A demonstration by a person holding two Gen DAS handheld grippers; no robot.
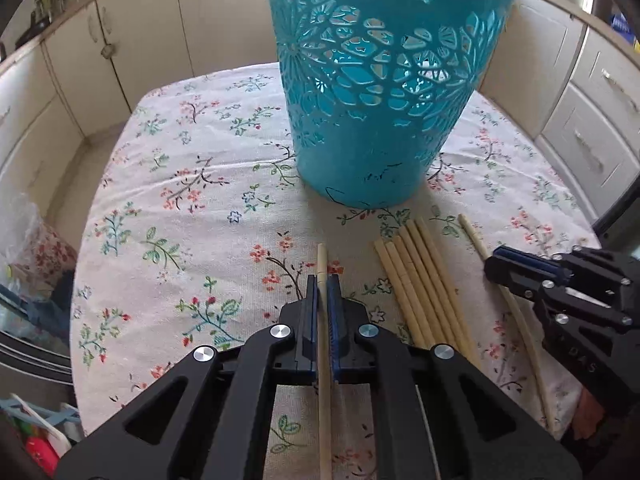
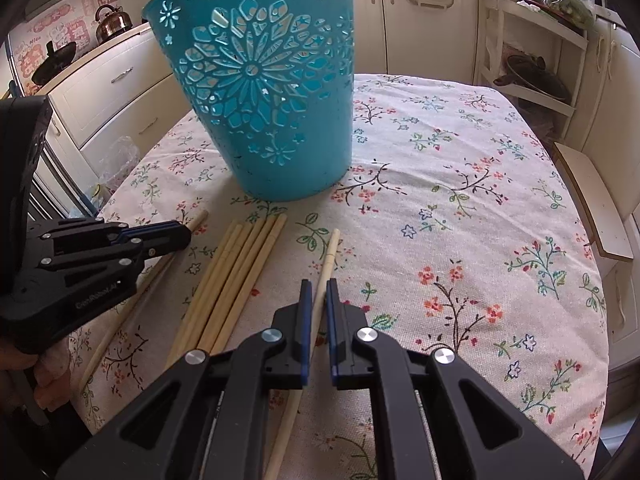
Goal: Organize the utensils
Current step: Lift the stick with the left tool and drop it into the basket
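A teal cut-out plastic basket point(image 1: 380, 100) point(image 2: 272, 120) stands upright on the floral tablecloth point(image 1: 180, 200) point(image 2: 480, 200). In front of it lies a bundle of several pale chopsticks point(image 1: 420, 280) point(image 2: 236, 264). My left gripper point(image 1: 323, 284) point(image 2: 186, 234) is to the left of the bundle, shut on a single chopstick point(image 1: 322, 258) point(image 2: 200, 218). To the right of the bundle, my right gripper point(image 2: 319, 286) point(image 1: 494, 262) is shut on another single chopstick point(image 2: 332, 244) point(image 1: 470, 232). Both held chopsticks point toward the basket. Whether they rest on the cloth I cannot tell.
Cream kitchen cabinets point(image 1: 120, 40) surround the table. A plastic bag point(image 1: 28, 240) sits beyond the left table edge. A white shelf rack point(image 2: 532, 60) holding a pan lid stands at the far right, and a wooden board point(image 2: 592, 200) leans by the right edge.
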